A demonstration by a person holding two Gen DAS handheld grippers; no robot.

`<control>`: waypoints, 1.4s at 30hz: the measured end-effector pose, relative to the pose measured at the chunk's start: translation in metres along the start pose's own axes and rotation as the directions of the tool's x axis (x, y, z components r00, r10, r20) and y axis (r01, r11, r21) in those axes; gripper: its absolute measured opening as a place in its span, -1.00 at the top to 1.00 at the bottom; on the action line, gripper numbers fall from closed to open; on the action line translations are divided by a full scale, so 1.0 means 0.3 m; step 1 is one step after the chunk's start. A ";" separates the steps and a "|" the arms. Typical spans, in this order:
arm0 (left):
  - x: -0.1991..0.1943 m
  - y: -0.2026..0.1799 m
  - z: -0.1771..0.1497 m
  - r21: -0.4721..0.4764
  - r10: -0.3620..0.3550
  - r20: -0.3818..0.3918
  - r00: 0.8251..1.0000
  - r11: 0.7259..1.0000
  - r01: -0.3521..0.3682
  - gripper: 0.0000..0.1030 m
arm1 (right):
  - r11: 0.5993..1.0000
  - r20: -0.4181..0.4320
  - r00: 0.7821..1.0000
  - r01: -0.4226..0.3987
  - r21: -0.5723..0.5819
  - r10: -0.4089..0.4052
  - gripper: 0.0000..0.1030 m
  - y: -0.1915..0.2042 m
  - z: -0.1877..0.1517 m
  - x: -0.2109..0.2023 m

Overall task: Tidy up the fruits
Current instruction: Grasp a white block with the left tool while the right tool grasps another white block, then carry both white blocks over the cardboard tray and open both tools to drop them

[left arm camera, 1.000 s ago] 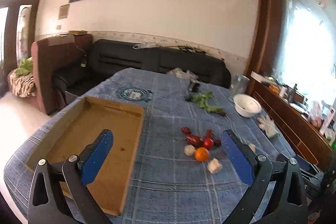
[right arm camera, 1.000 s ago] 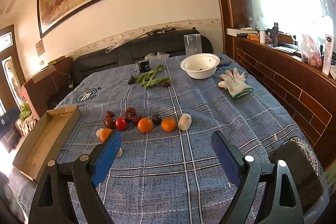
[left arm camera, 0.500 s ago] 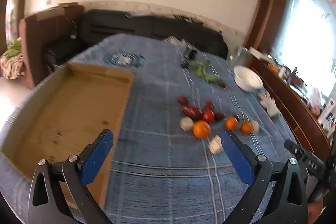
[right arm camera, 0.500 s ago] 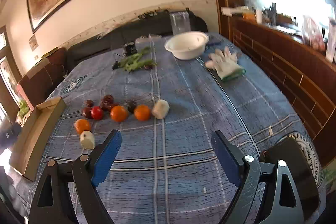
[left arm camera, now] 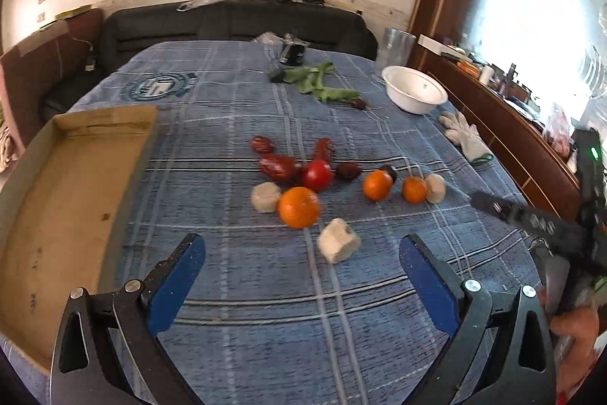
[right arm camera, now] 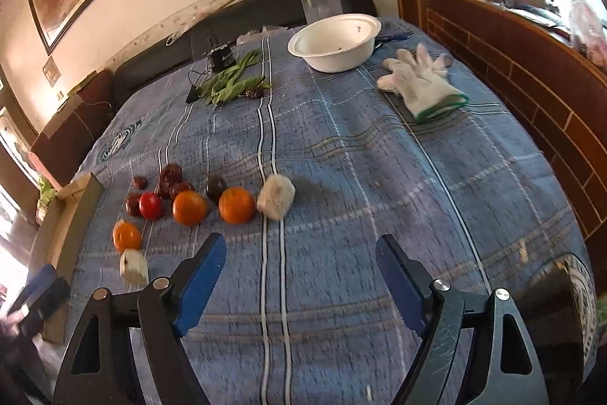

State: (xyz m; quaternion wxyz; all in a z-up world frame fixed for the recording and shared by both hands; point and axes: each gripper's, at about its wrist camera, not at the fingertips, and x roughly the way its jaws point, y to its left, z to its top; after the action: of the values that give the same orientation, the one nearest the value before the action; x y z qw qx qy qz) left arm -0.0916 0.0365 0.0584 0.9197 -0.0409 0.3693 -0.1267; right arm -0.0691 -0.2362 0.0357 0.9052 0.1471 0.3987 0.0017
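Two grippers, both wide open and empty: the left gripper [left arm camera: 301,266] has the pale chunk [left arm camera: 338,240] and nearest orange [left arm camera: 299,207] just ahead between its fingers, closer than the right gripper [right arm camera: 301,272], whose jaws have just been narrowing.

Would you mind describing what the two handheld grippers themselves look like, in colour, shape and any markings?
Both look alike. The left gripper and the right gripper each have two black angular arms with triangular cut-outs and silver round pivot bolts, ending in flat blue finger pads. Seen from the left camera, the right gripper's black body shows a small green light. No sleeve or cable is visible.
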 end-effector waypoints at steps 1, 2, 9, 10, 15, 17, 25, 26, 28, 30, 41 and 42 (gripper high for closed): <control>0.016 -0.012 0.003 0.005 -0.006 -0.007 1.000 1.000 0.006 -0.86 | 1.000 -0.001 1.000 -0.001 0.004 0.001 -0.57 0.001 0.019 0.017; 0.033 -0.024 0.005 0.010 -0.015 -0.020 1.000 1.000 0.015 -0.69 | 1.000 -0.003 1.000 -0.002 0.011 0.002 -0.47 0.000 0.039 0.038; 0.142 -0.076 0.005 0.021 -0.048 -0.094 0.994 0.998 0.051 -0.45 | 0.998 -0.041 0.999 -0.032 0.058 0.034 -0.16 -0.005 0.079 0.156; 0.153 -0.076 0.002 0.019 -0.051 -0.101 0.994 0.998 0.053 -0.45 | 0.997 -0.043 0.998 -0.037 0.062 0.040 -0.16 -0.007 0.078 0.165; 0.211 -0.069 -0.005 -0.007 -0.076 -0.157 0.985 0.997 0.076 -0.04 | 0.998 -0.056 0.998 -0.040 0.052 0.043 -0.16 -0.006 0.064 0.199; 0.229 -0.064 -0.007 -0.020 -0.081 -0.168 0.982 0.997 0.079 -0.04 | 0.998 -0.056 0.997 -0.043 0.037 0.045 -0.16 0.002 0.061 0.202; 0.257 -0.061 -0.009 -0.027 -0.086 -0.150 0.985 0.996 0.083 0.07 | 0.998 -0.053 0.997 -0.049 0.028 0.051 0.01 0.006 0.055 0.209; 0.257 -0.062 -0.008 -0.027 -0.091 -0.148 0.985 0.996 0.088 0.38 | 0.998 -0.053 0.997 -0.062 0.033 0.063 0.12 0.004 0.055 0.208; 0.257 -0.058 -0.008 -0.032 -0.110 -0.150 0.982 0.994 0.106 0.39 | 0.995 -0.054 0.994 -0.093 0.048 0.096 0.30 0.004 0.053 0.207; 0.245 -0.052 -0.005 -0.038 -0.108 -0.136 0.985 0.994 0.104 0.38 | 0.995 -0.050 0.994 -0.091 0.041 0.093 0.39 0.013 0.050 0.203; 0.016 0.066 0.005 -0.067 -0.083 -0.029 0.996 0.994 0.081 0.38 | 0.993 -0.004 0.993 -0.118 0.012 0.118 0.46 0.065 0.018 0.112; -0.011 0.094 0.006 -0.081 -0.080 -0.017 0.997 0.994 0.078 0.38 | 0.991 -0.001 0.992 -0.130 0.016 0.130 0.46 0.073 0.014 0.095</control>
State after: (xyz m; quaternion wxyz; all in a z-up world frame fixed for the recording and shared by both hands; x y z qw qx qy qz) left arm -0.0869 0.0644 0.0572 0.9077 -0.0910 0.3817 -0.1487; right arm -0.0440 -0.2131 0.0238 0.9016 0.1798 0.3893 0.0576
